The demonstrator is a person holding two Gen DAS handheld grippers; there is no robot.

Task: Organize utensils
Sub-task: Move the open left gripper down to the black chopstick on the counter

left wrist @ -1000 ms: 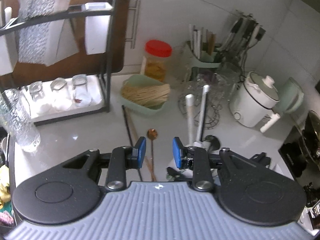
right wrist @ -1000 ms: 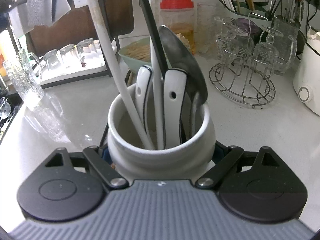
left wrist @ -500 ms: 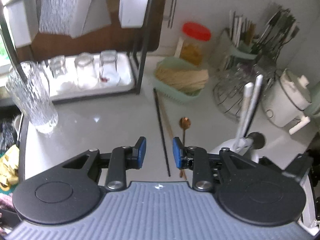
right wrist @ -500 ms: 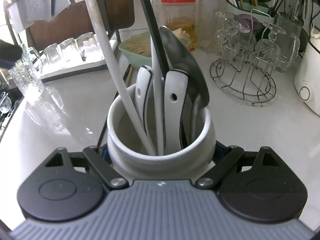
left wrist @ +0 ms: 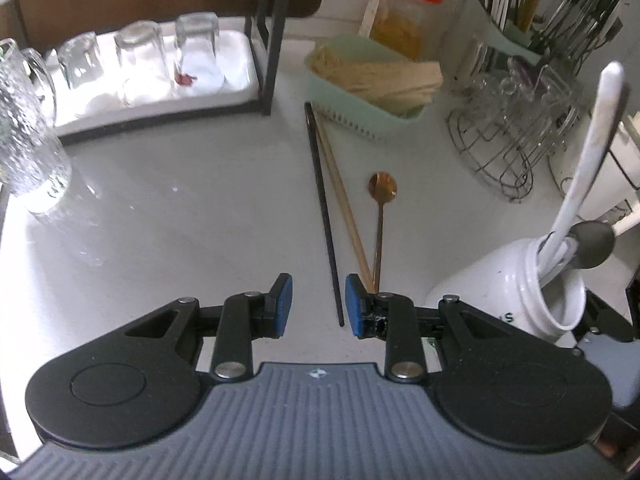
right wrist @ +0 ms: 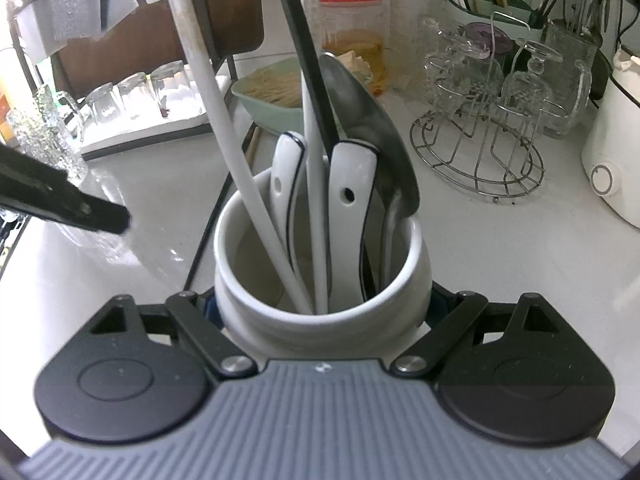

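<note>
Utensils: the black chopstick (left wrist: 325, 220) lies at twelve o'clock between the spread, empty jaws of the left gripper (left wrist: 319, 306), ready for pinching; the right gripper (right wrist: 324, 308) clamps the white ceramic holder (right wrist: 320, 312) steady.

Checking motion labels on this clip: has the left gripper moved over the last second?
Yes. The left gripper has come down toward the counter: the black chopstick, formerly ahead of its fingertips, now ends between the open jaws.

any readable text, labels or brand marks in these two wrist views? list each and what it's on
"S": last letter of dark print low on the white ceramic utensil jar, left wrist view; the rest is hidden behind the left gripper.
Red-lidded jar: no label legible.
White appliance: only a ring mark, no text.
</note>
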